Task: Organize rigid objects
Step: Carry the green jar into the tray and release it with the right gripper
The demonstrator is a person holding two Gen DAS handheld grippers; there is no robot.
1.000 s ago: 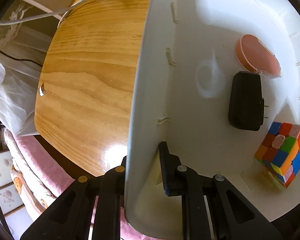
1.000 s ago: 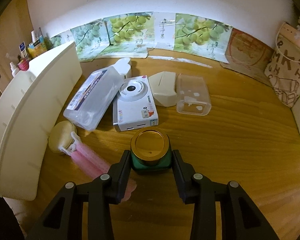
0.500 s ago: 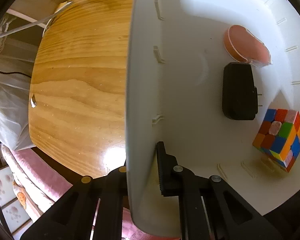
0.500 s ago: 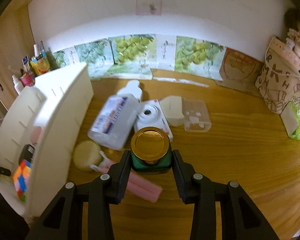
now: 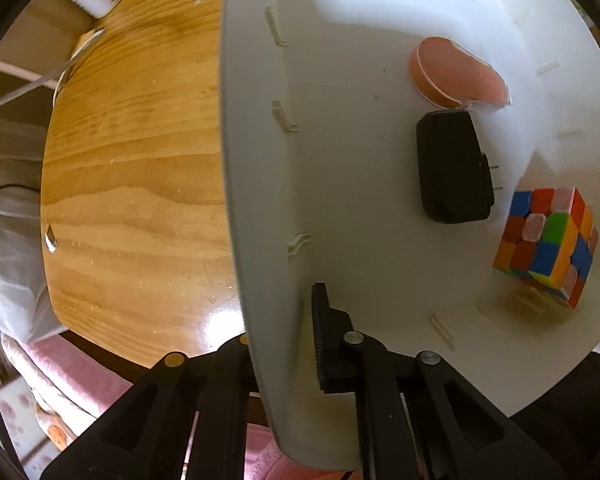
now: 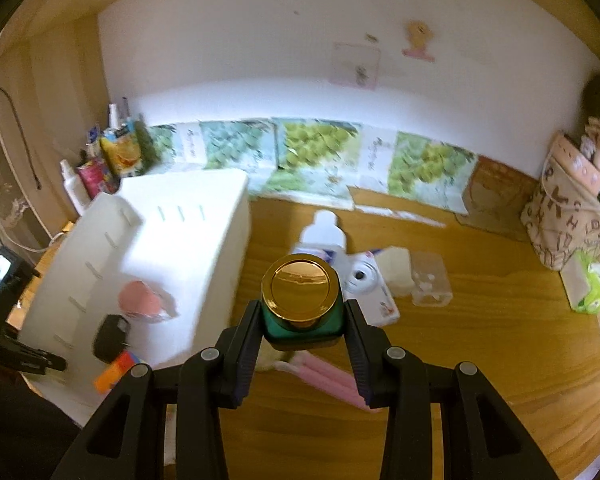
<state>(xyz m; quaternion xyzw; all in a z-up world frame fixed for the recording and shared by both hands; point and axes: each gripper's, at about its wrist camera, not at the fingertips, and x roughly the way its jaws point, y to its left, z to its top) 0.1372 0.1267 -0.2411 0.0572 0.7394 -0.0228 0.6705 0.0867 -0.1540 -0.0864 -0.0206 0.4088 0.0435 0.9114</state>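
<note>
In the left wrist view my left gripper (image 5: 280,320) is shut on the near wall of the white bin (image 5: 360,200), one finger inside and one outside. On the bin's floor lie a pink round case (image 5: 456,76), a black charger (image 5: 452,172) and a colourful puzzle cube (image 5: 548,240). My right gripper (image 6: 303,312) is shut on a green jar with a gold lid (image 6: 300,292), held in the air above the wooden table. The white bin (image 6: 188,232) lies to the left of it and lower.
On the table beyond the jar are a clear bottle (image 6: 324,236), a white camera (image 6: 364,280), a cream case (image 6: 396,268) and a clear box (image 6: 428,280). A pink object (image 6: 324,376) lies under the gripper. A patterned bag (image 6: 568,216) stands at the right.
The right gripper has risen with the jar, so the bin's inside now shows. The left gripper's fingers have closed onto the bin wall, and the wrist has rolled a little.
</note>
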